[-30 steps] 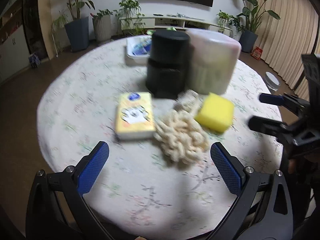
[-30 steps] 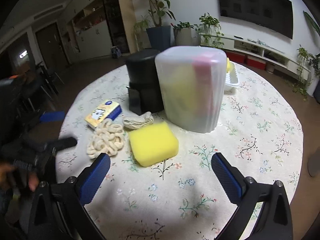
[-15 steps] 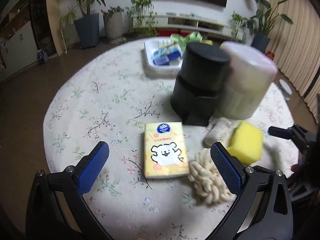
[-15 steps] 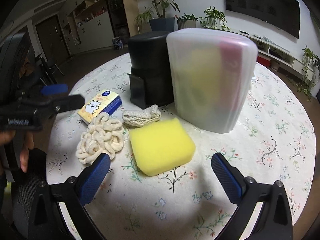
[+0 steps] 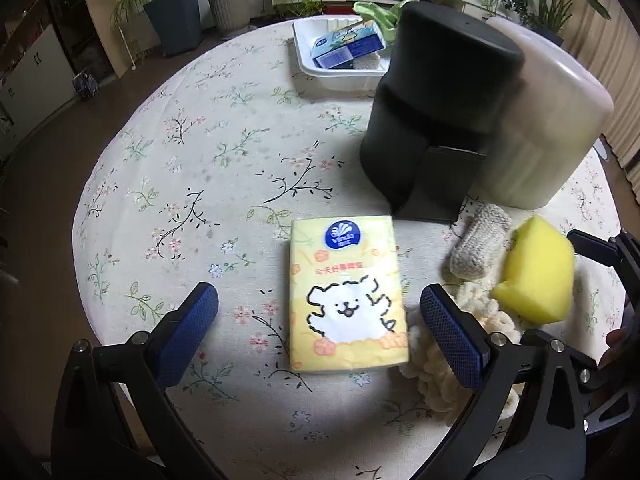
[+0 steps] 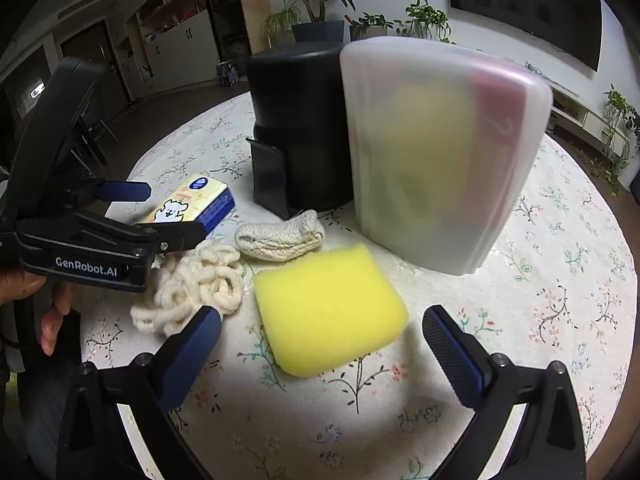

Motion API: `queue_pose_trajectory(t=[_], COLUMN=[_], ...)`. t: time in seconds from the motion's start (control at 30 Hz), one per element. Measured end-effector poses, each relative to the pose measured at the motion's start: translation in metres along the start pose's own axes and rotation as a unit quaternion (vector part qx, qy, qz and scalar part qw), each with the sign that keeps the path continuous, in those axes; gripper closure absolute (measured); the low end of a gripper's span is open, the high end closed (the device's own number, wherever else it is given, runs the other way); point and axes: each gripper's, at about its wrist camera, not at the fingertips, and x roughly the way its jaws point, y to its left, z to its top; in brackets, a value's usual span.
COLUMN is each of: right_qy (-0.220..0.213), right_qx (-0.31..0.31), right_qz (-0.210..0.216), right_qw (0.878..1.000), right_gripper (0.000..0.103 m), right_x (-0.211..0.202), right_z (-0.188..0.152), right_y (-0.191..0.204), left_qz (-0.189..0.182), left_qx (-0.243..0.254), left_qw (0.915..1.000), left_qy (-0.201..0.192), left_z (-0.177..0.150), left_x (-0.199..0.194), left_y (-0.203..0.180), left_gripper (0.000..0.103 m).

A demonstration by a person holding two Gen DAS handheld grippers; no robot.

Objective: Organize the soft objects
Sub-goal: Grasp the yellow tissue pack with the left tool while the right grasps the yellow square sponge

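Observation:
A yellow tissue pack [image 5: 347, 295] with a white dog print lies on the floral table, between the open fingers of my left gripper [image 5: 318, 320]. A cream chenille bundle [image 6: 192, 288], a beige knitted cloth [image 6: 280, 236] and a yellow sponge [image 6: 328, 308] lie to its right. My right gripper [image 6: 320, 340] is open, its fingers straddling the sponge from the near side. The tissue pack [image 6: 192, 202] and the left gripper [image 6: 160, 216] also show in the right wrist view. The sponge [image 5: 536, 276] shows in the left wrist view.
A black cylindrical appliance [image 5: 436, 120] and a frosted plastic bin [image 6: 436, 152] with soft coloured things inside stand behind the objects. A white tray [image 5: 320, 68] holding a blue box sits at the table's far side. The table edge [image 5: 92, 240] is near on the left.
My left gripper has swung left and come down over the tissue pack. My right gripper has moved closer to the sponge. Both stay open.

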Motion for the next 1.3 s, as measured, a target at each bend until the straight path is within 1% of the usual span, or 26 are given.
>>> queue_pose_trajectory(t=[0.07, 0.2, 0.33, 0.47, 0.5, 0.53, 0.57, 0.6, 0.67, 0.7, 0.73, 0.77, 0.83, 1.0, 1.3], right_qy=[0.005, 0.016, 0.016, 0.016, 0.015, 0.015, 0.014, 0.014, 0.013, 0.014, 0.013, 0.012, 0.01, -0.001, -0.015], right_qx=[0.008, 0.015, 0.006, 0.005, 0.004, 0.004, 0.004, 0.005, 0.0, -0.002, -0.005, -0.005, -0.002, 0.007, -0.003], right_qz=[-0.001, -0.003, -0.017, -0.025, -0.03, -0.034, -0.036, -0.037, -0.043, -0.044, -0.047, -0.047, -0.045, -0.039, -0.041], right_qw=[1.0, 1.0, 1.0, 1.0, 0.999, 0.999, 0.999, 0.999, 0.999, 0.999, 0.999, 0.999, 0.999, 0.999, 0.999], right_gripper=[0.001, 0.008, 0.008, 0.011, 0.014, 0.018, 0.019, 0.022, 0.028, 0.029, 0.03, 0.032, 0.035, 0.039, 0.039], right_x=[0.004, 0.011, 0.012, 0.013, 0.013, 0.013, 0.013, 0.015, 0.015, 0.015, 0.015, 0.015, 0.013, -0.003, -0.033], right_z=[0.0, -0.002, -0.003, -0.001, 0.0, 0.001, 0.002, 0.004, 0.005, 0.006, 0.005, 0.005, 0.004, -0.003, -0.009], right_y=[-0.003, -0.004, -0.001, -0.001, 0.0, 0.0, -0.001, 0.001, 0.002, 0.002, 0.003, 0.004, 0.003, 0.0, 0.001], left_qz=[-0.002, -0.007, -0.005, -0.003, -0.003, -0.003, -0.003, -0.004, -0.007, -0.008, -0.01, -0.011, -0.012, -0.027, -0.036], left_qx=[-0.004, -0.012, -0.011, -0.014, -0.014, -0.012, -0.009, -0.007, -0.001, 0.003, 0.005, 0.006, 0.006, 0.0, -0.004], left_qw=[1.0, 0.9998, 0.9998, 0.9998, 0.9998, 0.9999, 0.9999, 1.0, 1.0, 0.9999, 0.9999, 0.9999, 0.9998, 0.9994, 0.9988], left_qy=[0.006, 0.012, 0.018, 0.013, 0.012, 0.009, 0.006, 0.004, -0.002, -0.006, -0.008, -0.01, -0.014, -0.02, -0.033], left_z=[0.002, 0.002, 0.001, -0.001, -0.001, 0.0, -0.001, -0.002, -0.001, -0.001, -0.001, -0.001, -0.002, -0.007, -0.022], left_x=[0.003, 0.008, 0.014, 0.017, 0.017, 0.017, 0.015, 0.014, 0.012, 0.01, 0.01, 0.008, 0.007, 0.003, -0.023], left_y=[0.003, 0.006, 0.006, 0.005, 0.004, 0.003, 0.001, 0.0, -0.003, -0.005, -0.007, -0.009, -0.008, -0.005, -0.004], left_gripper=[0.001, 0.002, 0.002, 0.002, 0.004, 0.007, 0.013, 0.017, 0.032, 0.037, 0.046, 0.053, 0.053, 0.053, 0.053])
